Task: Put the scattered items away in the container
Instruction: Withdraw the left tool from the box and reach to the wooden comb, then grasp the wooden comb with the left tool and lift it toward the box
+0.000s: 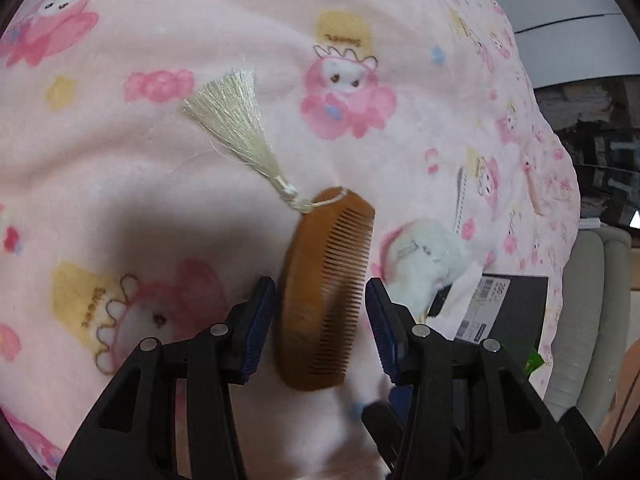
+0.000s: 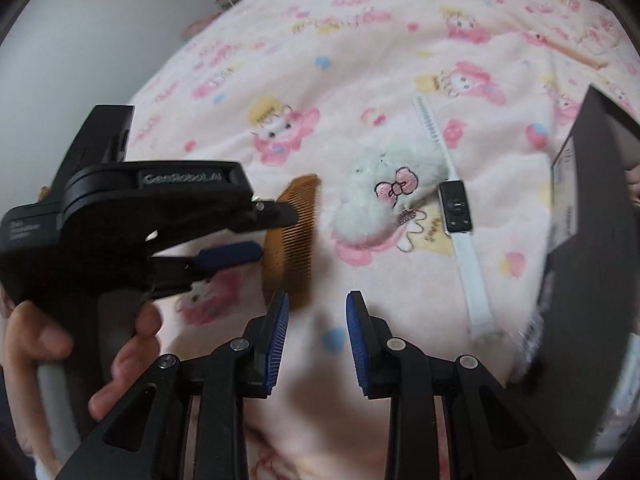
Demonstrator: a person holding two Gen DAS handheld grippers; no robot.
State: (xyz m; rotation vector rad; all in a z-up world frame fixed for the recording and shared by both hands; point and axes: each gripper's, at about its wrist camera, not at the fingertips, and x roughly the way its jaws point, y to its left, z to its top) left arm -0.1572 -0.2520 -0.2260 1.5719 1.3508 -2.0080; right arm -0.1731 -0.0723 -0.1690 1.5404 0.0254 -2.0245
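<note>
Left wrist view looks down on a wooden comb [image 1: 324, 292], a warm orange-brown crescent with a thick curved spine on its left edge and a row of fine, close teeth along its straighter right edge. A loop of pale cord at its far end ties on a cream silk tassel [image 1: 236, 128] that fans out over the pink blanket [image 1: 120, 184] printed with cartoon characters and sweets. The comb lies flat on the blanket between the two blue-padded fingers of the left gripper [image 1: 320, 320], whose jaws stand wide on either side of it, with a gap showing at each pad. Just right of the comb sits a fluffy white plush toy [image 1: 424, 260], and past that the corner of a black box [image 1: 516, 312] bearing a white barcode label. Right wrist view shows the same comb [image 2: 292, 236] from the side, slightly blurred, with the left gripper [image 2: 262, 232] straddling its spine and a hand [image 2: 80, 352] wrapped around the handle. The plush [image 2: 384, 196] wears a pink embroidered bow and lies beside a white-strapped smartwatch [image 2: 456, 208]; the black box [image 2: 592, 264] stands at the right edge. The right gripper [image 2: 318, 336] hangs over bare blanket near the comb, jaws apart and holding nothing.
</note>
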